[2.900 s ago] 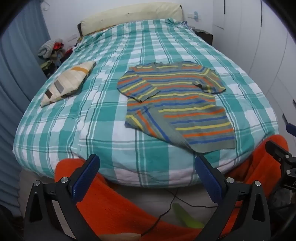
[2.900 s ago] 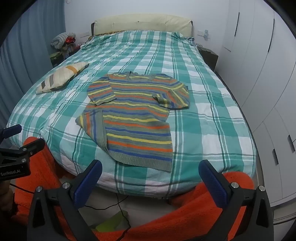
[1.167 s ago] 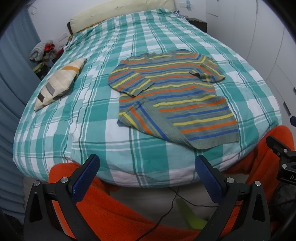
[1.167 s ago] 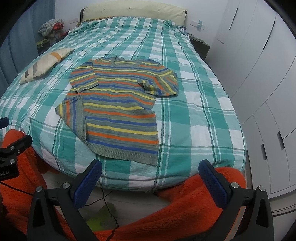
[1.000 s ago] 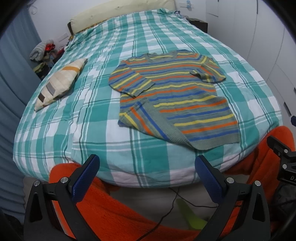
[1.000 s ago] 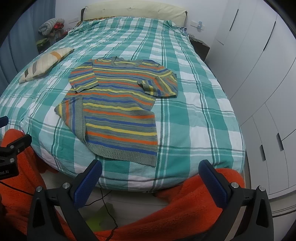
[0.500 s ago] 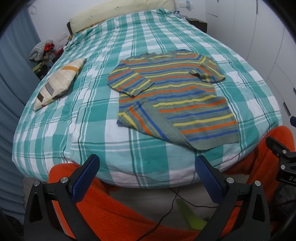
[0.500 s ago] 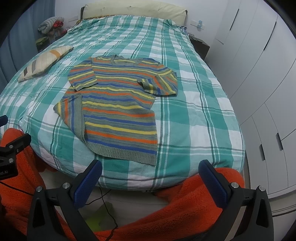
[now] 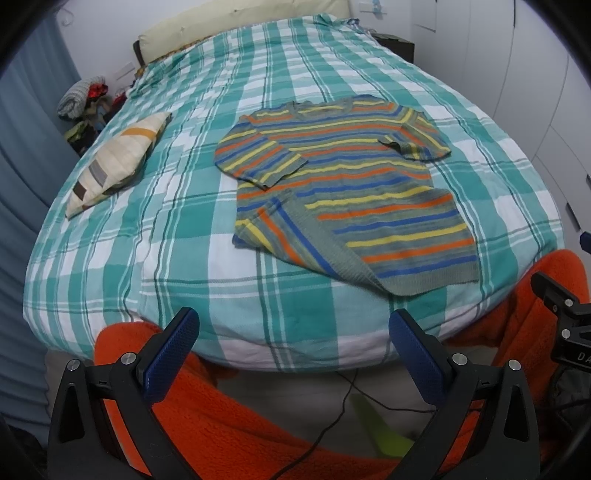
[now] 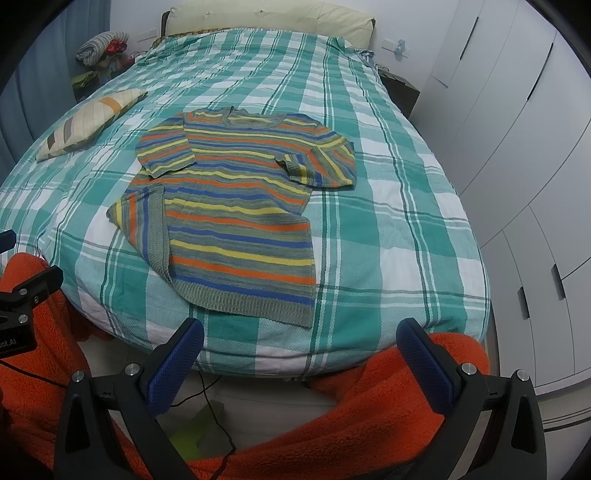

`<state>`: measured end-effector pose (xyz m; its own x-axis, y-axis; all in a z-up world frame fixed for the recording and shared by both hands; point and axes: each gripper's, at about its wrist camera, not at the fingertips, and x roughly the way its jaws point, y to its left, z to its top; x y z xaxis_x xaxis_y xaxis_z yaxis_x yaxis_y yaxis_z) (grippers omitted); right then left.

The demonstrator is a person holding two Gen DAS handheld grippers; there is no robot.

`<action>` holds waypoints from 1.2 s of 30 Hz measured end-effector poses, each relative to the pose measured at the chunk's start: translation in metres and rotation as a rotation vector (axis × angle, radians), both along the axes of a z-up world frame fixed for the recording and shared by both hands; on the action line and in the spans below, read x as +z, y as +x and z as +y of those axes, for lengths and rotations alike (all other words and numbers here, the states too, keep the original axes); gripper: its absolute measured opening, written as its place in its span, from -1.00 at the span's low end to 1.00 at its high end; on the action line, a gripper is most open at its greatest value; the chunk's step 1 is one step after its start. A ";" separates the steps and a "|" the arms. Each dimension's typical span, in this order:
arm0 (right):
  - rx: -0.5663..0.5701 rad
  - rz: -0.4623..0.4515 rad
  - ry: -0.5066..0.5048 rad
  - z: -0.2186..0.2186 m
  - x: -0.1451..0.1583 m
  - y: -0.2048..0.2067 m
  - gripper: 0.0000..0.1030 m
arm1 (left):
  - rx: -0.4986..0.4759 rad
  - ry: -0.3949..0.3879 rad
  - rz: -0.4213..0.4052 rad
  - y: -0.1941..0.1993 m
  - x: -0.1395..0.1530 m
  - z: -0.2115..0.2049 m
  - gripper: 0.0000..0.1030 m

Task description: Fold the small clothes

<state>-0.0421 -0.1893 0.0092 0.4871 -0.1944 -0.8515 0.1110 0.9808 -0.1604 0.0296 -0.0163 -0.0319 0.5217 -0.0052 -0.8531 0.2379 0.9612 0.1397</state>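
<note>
A small striped sweater (image 9: 343,195) in grey, orange, yellow and blue lies flat on the green plaid bed (image 9: 147,236), neck away from me. Both sleeves are folded inward, and its lower left corner is turned over. It also shows in the right wrist view (image 10: 236,218). My left gripper (image 9: 295,350) is open and empty, held off the foot of the bed, short of the sweater's hem. My right gripper (image 10: 303,358) is open and empty, also off the foot edge, just below the hem. The left gripper's side shows at the left edge of the right wrist view (image 10: 22,299).
A striped cushion (image 9: 114,162) lies on the bed's left side. A cream headboard pillow (image 10: 266,14) is at the far end. White wardrobe doors (image 10: 517,147) stand close on the right. Orange fleece (image 10: 369,417) and a black cable (image 9: 332,417) are below the grippers. Piled clothes (image 9: 81,107) sit far left.
Both views have shifted slightly closer over the bed's foot since 2.9 s ago. Over the last second almost nothing moved. The sweater is unchanged and both grippers stay open.
</note>
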 end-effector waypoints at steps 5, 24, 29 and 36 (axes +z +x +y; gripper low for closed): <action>0.000 0.000 0.000 0.000 0.000 0.000 0.99 | 0.000 0.000 0.000 0.000 0.000 0.000 0.99; -0.001 0.001 0.002 0.000 0.000 0.001 0.99 | 0.000 0.000 0.001 0.000 -0.001 0.000 0.99; -0.003 0.002 0.003 0.000 -0.003 -0.001 0.99 | -0.001 0.001 0.001 0.000 0.000 0.000 0.99; -0.002 0.002 0.005 0.000 -0.003 -0.001 0.99 | 0.000 0.001 0.002 0.000 0.000 0.000 0.99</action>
<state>-0.0434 -0.1894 0.0058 0.4854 -0.1912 -0.8531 0.1124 0.9813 -0.1560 0.0299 -0.0161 -0.0319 0.5197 -0.0040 -0.8544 0.2380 0.9611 0.1403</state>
